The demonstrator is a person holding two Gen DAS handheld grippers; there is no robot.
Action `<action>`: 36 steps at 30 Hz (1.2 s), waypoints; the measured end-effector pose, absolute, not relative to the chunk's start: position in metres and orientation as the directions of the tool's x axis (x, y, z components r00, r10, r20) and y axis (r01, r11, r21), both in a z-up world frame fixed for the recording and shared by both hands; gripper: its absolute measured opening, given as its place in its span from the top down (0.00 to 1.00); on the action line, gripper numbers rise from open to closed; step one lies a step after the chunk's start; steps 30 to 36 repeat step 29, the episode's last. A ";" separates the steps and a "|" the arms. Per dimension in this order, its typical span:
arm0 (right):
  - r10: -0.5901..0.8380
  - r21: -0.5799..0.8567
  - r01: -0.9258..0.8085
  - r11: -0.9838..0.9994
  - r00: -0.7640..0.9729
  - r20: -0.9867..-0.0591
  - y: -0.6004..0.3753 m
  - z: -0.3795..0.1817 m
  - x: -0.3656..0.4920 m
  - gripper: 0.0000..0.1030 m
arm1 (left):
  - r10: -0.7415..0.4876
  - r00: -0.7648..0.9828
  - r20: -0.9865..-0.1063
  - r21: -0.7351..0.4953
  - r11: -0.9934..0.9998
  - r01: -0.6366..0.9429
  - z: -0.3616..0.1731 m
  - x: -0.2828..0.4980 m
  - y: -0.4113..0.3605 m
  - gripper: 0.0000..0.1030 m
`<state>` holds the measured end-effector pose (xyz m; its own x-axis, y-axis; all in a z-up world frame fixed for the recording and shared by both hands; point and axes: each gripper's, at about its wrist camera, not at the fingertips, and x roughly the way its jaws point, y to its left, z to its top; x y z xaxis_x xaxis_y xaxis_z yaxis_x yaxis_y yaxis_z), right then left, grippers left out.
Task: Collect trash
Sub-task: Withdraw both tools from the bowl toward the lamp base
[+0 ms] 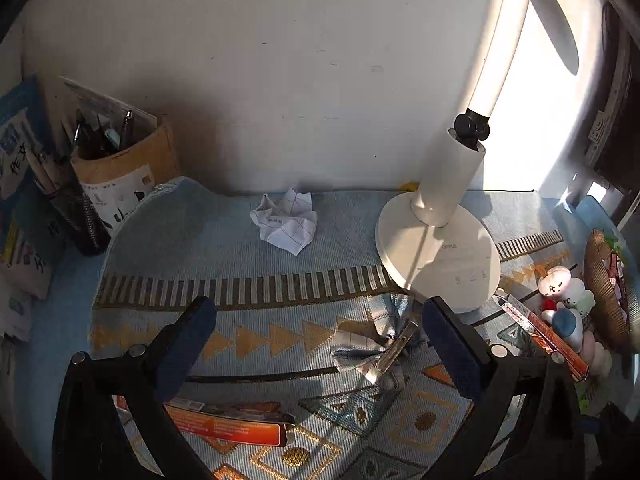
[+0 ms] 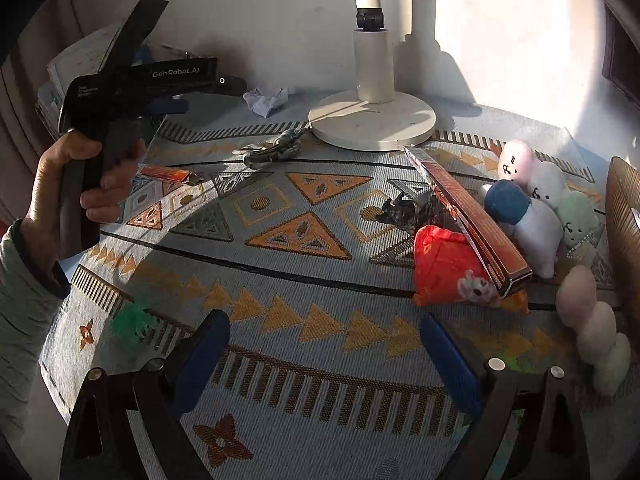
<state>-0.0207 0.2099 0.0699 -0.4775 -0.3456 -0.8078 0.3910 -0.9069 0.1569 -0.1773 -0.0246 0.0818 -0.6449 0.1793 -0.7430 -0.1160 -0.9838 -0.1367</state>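
Reaching for the crumpled white gridded paper ball [image 1: 285, 220] at centre frame, the spread, empty left gripper [image 1: 316, 344] should straddle it fully before pinching; the right gripper [image 2: 324, 356] hangs spread too.

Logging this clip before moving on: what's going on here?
A person holds a gripper in each hand over a patterned table mat littered with trash. Both the left gripper and the right gripper have their jaws open and hold nothing. The left one faces a crumpled checked wrapper, with a crumpled paper ball beyond, near the wall beside the lamp base.
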 end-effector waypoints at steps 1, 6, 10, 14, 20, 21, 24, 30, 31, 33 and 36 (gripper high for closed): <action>-0.374 0.191 0.392 -0.900 -0.470 -0.799 0.203 0.076 -0.033 0.07 | 0.202 -0.621 -0.757 -0.170 -0.979 -0.112 0.077 -0.194 -0.027 0.01; -0.423 0.265 0.363 -0.894 -0.483 -0.767 0.148 0.089 -0.093 0.07 | 0.166 -0.596 -0.785 -0.163 -0.985 -0.060 0.057 -0.247 -0.033 0.01; -0.360 0.222 0.324 -0.920 -0.468 -0.807 0.102 0.066 -0.132 0.10 | 0.200 -0.566 -0.800 -0.181 -0.979 -0.090 0.043 -0.265 -0.035 0.01; -0.299 0.164 0.300 -0.940 -0.485 -0.822 0.081 0.048 -0.160 0.16 | 0.173 -0.557 -0.812 -0.130 -0.985 -0.116 0.034 -0.274 -0.028 0.01; -0.216 0.080 0.273 -0.959 -0.516 -0.829 0.068 0.043 -0.182 0.44 | 0.166 -0.509 -0.844 -0.105 -0.984 -0.147 0.027 -0.282 -0.016 0.26; -0.203 0.060 0.277 -0.959 -0.523 -0.828 0.067 0.043 -0.182 0.59 | 0.156 -0.508 -0.847 -0.084 -0.983 -0.162 0.027 -0.280 -0.012 0.38; -0.214 0.057 0.303 -0.951 -0.516 -0.830 0.070 0.044 -0.180 0.80 | 0.147 -0.505 -0.850 -0.068 -0.983 -0.172 0.031 -0.271 -0.004 0.49; -0.304 0.149 0.336 -0.930 -0.475 -0.826 0.103 0.059 -0.153 0.84 | 0.175 -0.535 -0.826 -0.103 -0.981 -0.162 0.059 -0.230 0.003 0.50; -0.304 0.149 0.336 -0.930 -0.475 -0.826 0.103 0.059 -0.153 0.84 | 0.175 -0.535 -0.826 -0.103 -0.981 -0.162 0.059 -0.230 0.003 0.50; -0.304 0.149 0.336 -0.930 -0.475 -0.826 0.103 0.059 -0.153 0.84 | 0.175 -0.535 -0.826 -0.103 -0.981 -0.162 0.059 -0.230 0.003 0.50; -0.304 0.149 0.336 -0.930 -0.475 -0.826 0.103 0.059 -0.153 0.84 | 0.175 -0.535 -0.826 -0.103 -0.981 -0.162 0.059 -0.230 0.003 0.50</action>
